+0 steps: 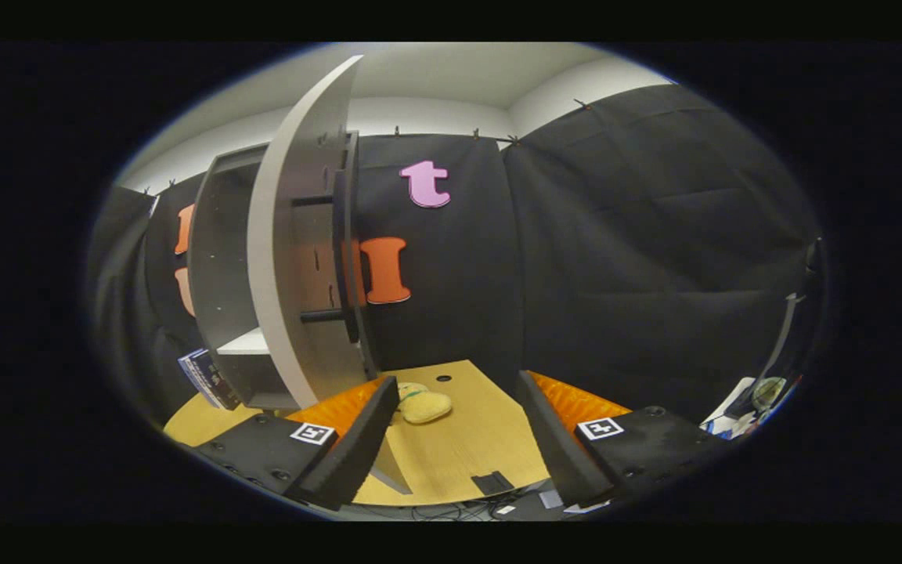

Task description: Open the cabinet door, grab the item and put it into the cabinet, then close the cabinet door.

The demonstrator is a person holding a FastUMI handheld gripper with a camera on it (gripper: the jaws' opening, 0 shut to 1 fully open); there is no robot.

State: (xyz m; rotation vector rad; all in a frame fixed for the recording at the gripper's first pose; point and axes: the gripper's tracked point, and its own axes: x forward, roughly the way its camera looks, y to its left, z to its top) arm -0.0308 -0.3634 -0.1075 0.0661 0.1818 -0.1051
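**Cabinet door swung open, plush toy lying ahead on the desk**

Ahead of my tool [457, 427], on the light wooden desk [459, 462], lies a small yellow plush toy [424, 406]. It rests flat on the desk surface, just beyond the tip of my left finger and closer to that finger than to the right one. Part of it is hidden behind the left fingertip.

My tool's two fingers stand wide apart with nothing between them but bare desk; neither finger touches the toy.

To the left stands a tall grey wooden cabinet [220, 274] on the desk. Its pale grey door [286, 235] is swung open toward me and I see it nearly edge-on, so it cuts across the cabinet's front. Dark hinge fittings show on the door's inner side. Inside the cabinet I can make out a white shelf board [246, 343] low down.

Leaning beside the cabinet's lower left corner is a dark blue printed box or book [204, 376]; I cannot tell which.

A small dark round hole [443, 378] sits in the desk just behind the toy.
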